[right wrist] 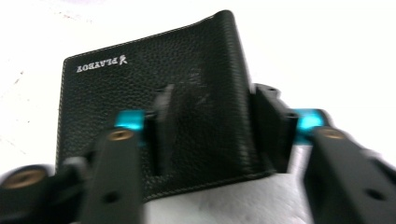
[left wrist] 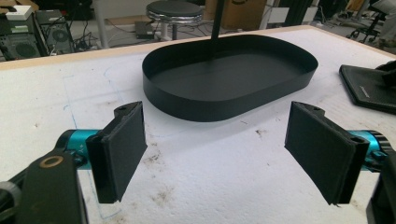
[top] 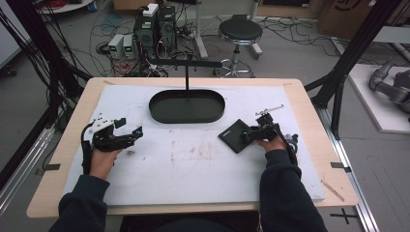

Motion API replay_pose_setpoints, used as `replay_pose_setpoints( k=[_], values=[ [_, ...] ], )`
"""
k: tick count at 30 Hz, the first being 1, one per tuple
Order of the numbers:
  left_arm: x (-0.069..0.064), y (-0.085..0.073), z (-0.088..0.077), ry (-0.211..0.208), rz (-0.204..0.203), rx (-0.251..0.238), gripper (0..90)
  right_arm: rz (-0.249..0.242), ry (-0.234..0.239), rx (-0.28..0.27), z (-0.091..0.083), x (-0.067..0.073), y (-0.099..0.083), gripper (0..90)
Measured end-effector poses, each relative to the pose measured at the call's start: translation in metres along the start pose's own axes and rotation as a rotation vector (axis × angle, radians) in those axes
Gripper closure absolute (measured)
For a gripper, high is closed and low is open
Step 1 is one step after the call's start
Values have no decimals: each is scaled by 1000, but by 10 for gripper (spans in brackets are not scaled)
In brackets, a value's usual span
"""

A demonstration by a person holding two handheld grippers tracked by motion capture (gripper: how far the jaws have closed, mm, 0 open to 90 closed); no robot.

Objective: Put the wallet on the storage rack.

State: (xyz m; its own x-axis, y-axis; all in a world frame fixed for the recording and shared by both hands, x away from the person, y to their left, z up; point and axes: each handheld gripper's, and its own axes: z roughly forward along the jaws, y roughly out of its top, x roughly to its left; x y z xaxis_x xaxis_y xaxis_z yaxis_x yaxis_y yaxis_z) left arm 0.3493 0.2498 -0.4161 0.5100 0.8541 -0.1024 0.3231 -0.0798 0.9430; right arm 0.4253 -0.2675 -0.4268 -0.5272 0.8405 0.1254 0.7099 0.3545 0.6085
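Note:
A black grained leather wallet (top: 234, 135) lies flat on the white table cover, right of centre; it also appears in the left gripper view (left wrist: 369, 88). My right gripper (top: 251, 134) is down on it. In the right gripper view the wallet (right wrist: 116, 102) is large; the gripper (right wrist: 215, 93) has one jaw over the wallet's face and the other at its right edge, with a strip of leather between them. That view is blurred. My left gripper (top: 129, 126) hovers at the left, open with nothing between its pads (left wrist: 217, 109).
A black oval tray (top: 154, 113) stands at the back middle of the cover, its wall (left wrist: 210, 105) just ahead of the left gripper. A thin black post with a crossbar (top: 187, 72) rises behind it. A small metal tool (top: 269, 110) lies beyond the right hand.

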Motion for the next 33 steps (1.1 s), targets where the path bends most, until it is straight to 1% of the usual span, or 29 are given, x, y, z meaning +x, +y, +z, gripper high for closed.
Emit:
replay_pose_setpoints(
  k=[2,3,4,5,6,8,11,13,15,17,18,20,23,25,28,29,31,33],
  values=[
    [0,0,0,2,-4,2,204,6,11,-5,-4,-3,-1,736],
    [0,0,0,6,-4,4,205,5,33,-31,-11,-5,-1,788],
    [0,0,0,6,-4,4,205,5,33,-31,-11,-5,-1,788],
    [1,0,0,6,-5,7,205,3,42,-53,-14,-6,-1,798],
    [1,0,0,7,-7,7,206,-6,48,-94,-21,-4,-1,814],
    [1,0,0,7,-8,7,207,-24,48,-144,-27,-1,0,824],
    [1,0,0,9,-6,10,208,-52,35,-203,-38,3,3,832],
    [1,-1,0,9,-5,14,208,-60,33,-247,-47,5,5,835],
    [1,-1,0,11,-7,14,208,-65,31,-284,-54,8,6,838],
    [1,-1,0,12,-7,15,208,-69,29,-292,-56,9,7,839],
    [1,-1,0,13,-6,18,209,-79,26,-322,-60,11,8,842],
    [1,-1,1,13,-7,18,209,-81,30,-332,-62,12,10,843],
    [1,-1,0,15,-7,16,210,-68,54,-351,-64,13,13,844],
    [1,-1,0,17,-7,17,210,-70,60,-364,-65,15,15,845],
    [1,-1,0,16,-6,16,211,-93,59,-376,-67,20,22,844],
    [1,-1,0,16,-6,16,211,-96,65,-378,-68,23,25,844],
    [1,-1,0,17,-6,15,211,-99,71,-374,-68,24,28,844],
    [1,-1,0,17,-7,12,212,-131,57,-347,-69,31,32,844]
  ],
)
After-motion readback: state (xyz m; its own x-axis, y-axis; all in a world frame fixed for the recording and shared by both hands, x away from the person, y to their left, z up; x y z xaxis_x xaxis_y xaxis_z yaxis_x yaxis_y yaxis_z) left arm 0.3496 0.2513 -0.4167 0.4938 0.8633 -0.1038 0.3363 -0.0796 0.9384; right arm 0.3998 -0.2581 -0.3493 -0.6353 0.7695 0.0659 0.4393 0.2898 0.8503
